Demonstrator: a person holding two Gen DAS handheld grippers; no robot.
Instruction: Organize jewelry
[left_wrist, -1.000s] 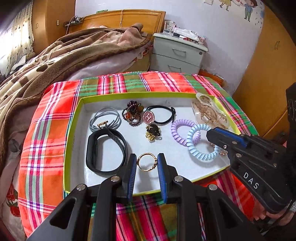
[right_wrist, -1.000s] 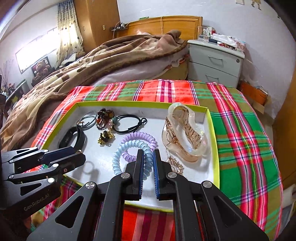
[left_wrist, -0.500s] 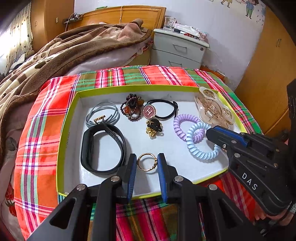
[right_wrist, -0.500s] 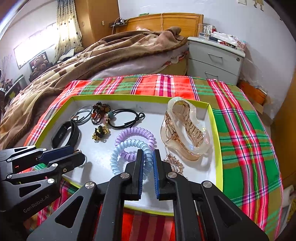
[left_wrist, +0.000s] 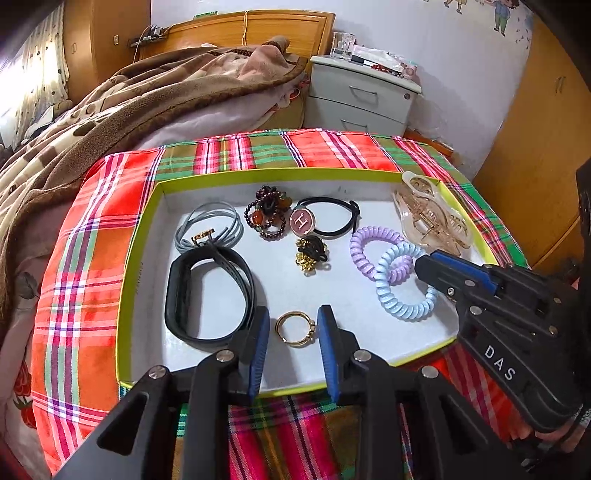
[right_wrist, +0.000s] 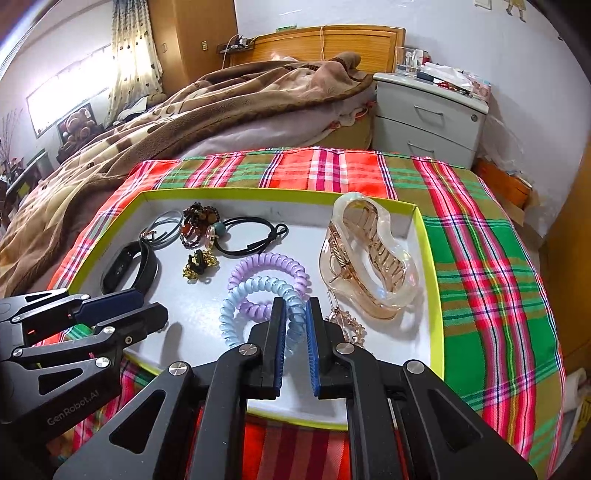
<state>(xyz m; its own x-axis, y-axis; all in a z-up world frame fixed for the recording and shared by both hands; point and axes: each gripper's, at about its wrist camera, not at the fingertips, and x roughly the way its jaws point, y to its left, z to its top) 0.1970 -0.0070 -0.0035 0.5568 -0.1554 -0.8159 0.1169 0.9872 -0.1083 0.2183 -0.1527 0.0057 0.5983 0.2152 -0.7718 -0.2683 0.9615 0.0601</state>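
Gold ring (left_wrist: 295, 328) flat on the white floor of the lime-edged tray (left_wrist: 127, 266), near the front wall, between the blue pads of the left gripper (left_wrist: 291, 325) but clear of both; jaws just opened wider, nothing gripped. Hoop face-up, small setting turned toward the right pad.

Readable writing: "H" on the pink round charm (left_wrist: 303, 220) of the black hair tie (left_wrist: 332, 218); "DAS" on the right gripper's (right_wrist: 295, 314) body in the left view; "GenRobot.AI" on the left gripper's body in the right view.

Right gripper nearly closed, narrow slit between pads, over the near arc of the blue spiral hair tie (right_wrist: 258, 295); grip on the coil not clear.

Blue coil overlapping the purple spiral hair tie (right_wrist: 273, 266). Clear claw clip (right_wrist: 369, 258) along the right wall, long axis running front to back. Black wristband (left_wrist: 207, 291) at left, long axis front to back, with grey cord bracelet (left_wrist: 210, 225) behind it. Beaded bracelet (left_wrist: 267, 214) at the back, black-and-gold hair clip (left_wrist: 310, 253) mid-tray. Tray on a plaid cloth (left_wrist: 85, 258).
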